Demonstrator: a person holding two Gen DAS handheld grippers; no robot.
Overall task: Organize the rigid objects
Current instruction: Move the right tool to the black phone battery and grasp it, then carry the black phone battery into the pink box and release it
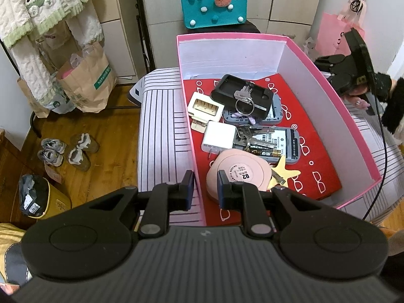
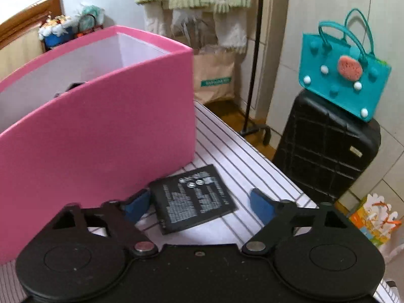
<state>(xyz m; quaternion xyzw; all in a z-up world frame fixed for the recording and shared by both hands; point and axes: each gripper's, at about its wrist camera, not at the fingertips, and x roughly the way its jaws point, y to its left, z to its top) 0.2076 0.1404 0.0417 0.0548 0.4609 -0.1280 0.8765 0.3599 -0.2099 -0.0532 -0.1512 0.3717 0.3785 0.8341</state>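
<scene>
two grippers: one works, one holds the box steady.
left gripper [image 1: 205, 189]: jaws clamped on the near wall of the pink box [image 1: 328, 80].
box contents: keys [image 1: 243, 98], white charger [image 1: 219, 137], pink disc [image 1: 237, 179], already stowed.
right gripper [image 2: 199, 203]: jaws apart, astride the black battery [image 2: 193, 198] on the striped cloth [image 2: 247, 161] beside the box.
step: picking up the battery.
next: close, lift over the wall.

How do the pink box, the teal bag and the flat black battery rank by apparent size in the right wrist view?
1. pink box, largest by far.
2. teal bag.
3. flat black battery.
The bag and battery look close in size, and the battery lies nearer the camera, so their true order is unsure.
</scene>
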